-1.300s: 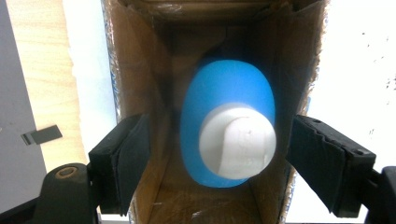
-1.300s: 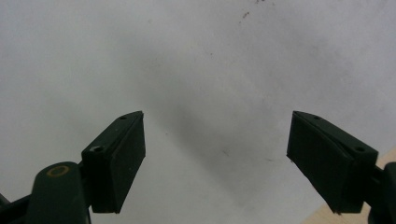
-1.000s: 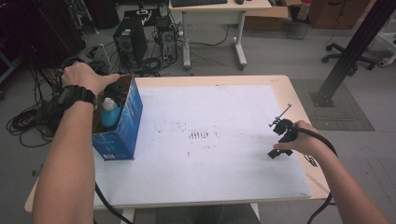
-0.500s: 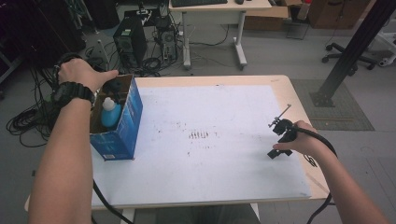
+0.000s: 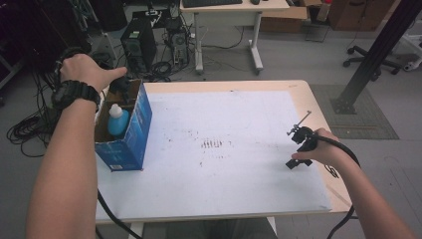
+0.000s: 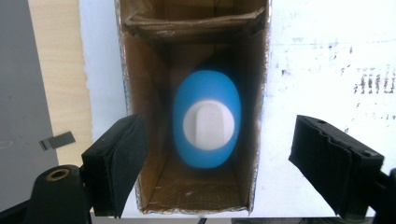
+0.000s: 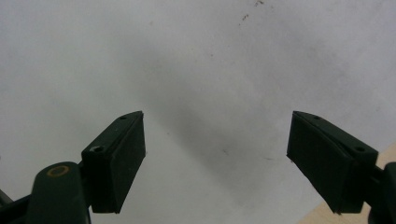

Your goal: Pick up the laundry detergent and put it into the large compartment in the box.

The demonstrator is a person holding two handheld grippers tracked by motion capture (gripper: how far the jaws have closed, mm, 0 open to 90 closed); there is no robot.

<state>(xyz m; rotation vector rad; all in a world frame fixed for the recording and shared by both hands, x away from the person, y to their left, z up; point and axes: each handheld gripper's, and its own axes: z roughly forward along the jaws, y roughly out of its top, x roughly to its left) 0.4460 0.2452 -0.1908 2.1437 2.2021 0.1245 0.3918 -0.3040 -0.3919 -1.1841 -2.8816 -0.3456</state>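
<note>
- Your left claw (image 6: 215, 158) hangs straight above the open blue cardboard box (image 5: 134, 129), jaws spread wide and holding nothing; one jaw sits outside the box's wall on each side.
- Directly below and between those jaws, the blue bottle with the white cap (image 6: 208, 125) stands upright inside the box.
- Risk: as spread now, I judge your jaws would land on the box walls (image 6: 133, 93) when you descend, crushing cardboard or tipping the box; narrow them first.
- The box is tight around the bottle, so you have little side room.
- Beyond the box, the white table cover (image 5: 229, 149) lies open.
- Your right claw (image 7: 215, 163) rests low over that cover near the table's edge, jaws apart, empty.
</note>
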